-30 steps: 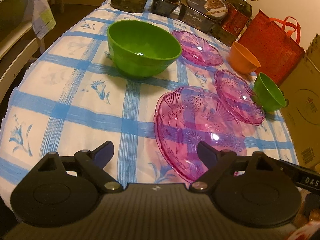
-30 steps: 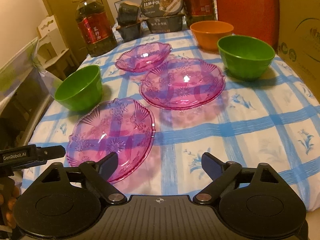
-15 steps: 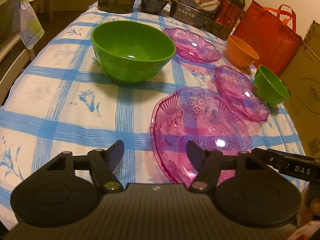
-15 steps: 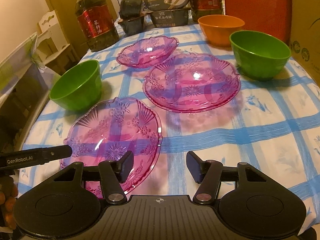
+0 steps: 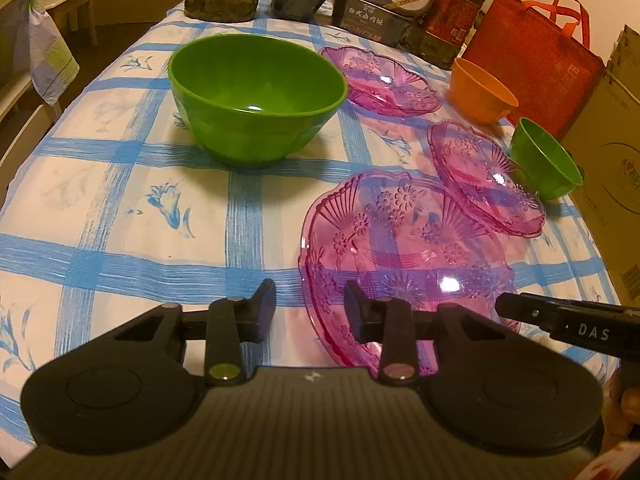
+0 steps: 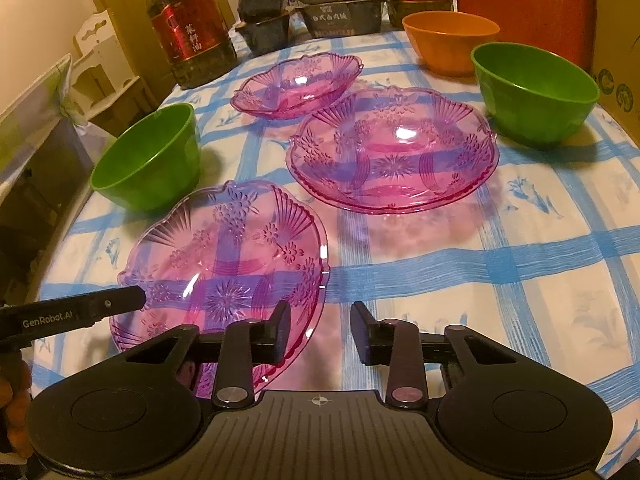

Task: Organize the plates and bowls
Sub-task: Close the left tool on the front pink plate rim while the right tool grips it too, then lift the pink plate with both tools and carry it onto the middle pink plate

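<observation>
Three pink glass plates lie on the blue-checked tablecloth: a near one [image 5: 400,252] [image 6: 224,264], a middle one [image 5: 484,176] [image 6: 392,156] and a far one [image 5: 380,80] [image 6: 296,80]. A large green bowl [image 5: 256,96] [image 6: 148,160], a second green bowl [image 5: 544,160] [image 6: 532,92] and an orange bowl [image 5: 480,92] [image 6: 448,40] stand around them. My left gripper [image 5: 310,304] is open and empty, at the near plate's left rim. My right gripper [image 6: 320,330] is open and empty, at that plate's right rim.
Oil bottles [image 6: 188,32], dark food boxes [image 5: 372,4] and a red bag [image 5: 532,40] line the table's far end. A cardboard box [image 5: 612,168] stands along the right side. A chair [image 5: 24,60] is at the left edge.
Both grippers' jaws have narrowed a good deal. Both have moved forward and closer to the near pink plate.
</observation>
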A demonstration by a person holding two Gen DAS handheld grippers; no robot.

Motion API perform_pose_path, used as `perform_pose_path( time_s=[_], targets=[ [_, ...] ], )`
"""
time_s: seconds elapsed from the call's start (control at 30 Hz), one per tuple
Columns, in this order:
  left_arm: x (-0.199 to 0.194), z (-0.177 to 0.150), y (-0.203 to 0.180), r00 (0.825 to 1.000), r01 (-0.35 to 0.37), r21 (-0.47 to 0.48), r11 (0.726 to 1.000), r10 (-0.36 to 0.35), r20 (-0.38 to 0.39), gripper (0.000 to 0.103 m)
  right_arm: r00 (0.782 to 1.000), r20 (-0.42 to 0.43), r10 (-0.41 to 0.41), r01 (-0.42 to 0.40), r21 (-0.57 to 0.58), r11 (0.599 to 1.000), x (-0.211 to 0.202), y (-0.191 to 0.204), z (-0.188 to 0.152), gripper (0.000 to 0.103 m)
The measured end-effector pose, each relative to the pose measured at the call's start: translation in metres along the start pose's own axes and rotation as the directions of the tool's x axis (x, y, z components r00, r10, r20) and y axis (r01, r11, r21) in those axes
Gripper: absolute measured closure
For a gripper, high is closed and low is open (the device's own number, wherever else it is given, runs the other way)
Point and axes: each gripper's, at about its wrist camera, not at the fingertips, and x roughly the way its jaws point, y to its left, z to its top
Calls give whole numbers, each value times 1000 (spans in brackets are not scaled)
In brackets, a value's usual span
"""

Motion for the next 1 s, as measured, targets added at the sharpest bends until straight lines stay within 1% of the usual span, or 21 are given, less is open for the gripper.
perform_pose_path(
  time_s=[0.07,0.23,0.3,0.43,0.47,0.53,0.77,1.0],
  targets=[
    [0,0,-2,1000,1,5,1000,-1,0,76,1000,-3,2,-2,2,1000,1,0,0,74],
    [1,-1,-5,1000,6,11,1000,-6,-7,86,1000,-5,6,-6,4,1000,1,1,-1,79],
    [0,-2,-4,1000,7,8,1000,-7,-7,88,1000,-5,5,-5,4,1000,1,1,-1,80],
    [-2,-2,-4,1000,5,5,1000,-5,-5,93,1000,-5,5,-5,6,1000,1,1,-1,86],
    [-4,-2,-4,1000,7,6,1000,-7,-4,93,1000,-4,6,-6,5,1000,0,2,-1,89],
    [-6,-2,-5,1000,7,13,1000,-7,-4,93,1000,-4,8,-8,3,1000,-1,2,0,91],
    [-19,-2,-9,1000,4,34,999,-4,5,93,1000,0,11,-11,-1,1000,-8,4,-3,91],
    [-41,5,-16,999,11,45,999,-13,42,93,999,34,22,-22,0,1000,-27,8,-1,91]
  ],
)
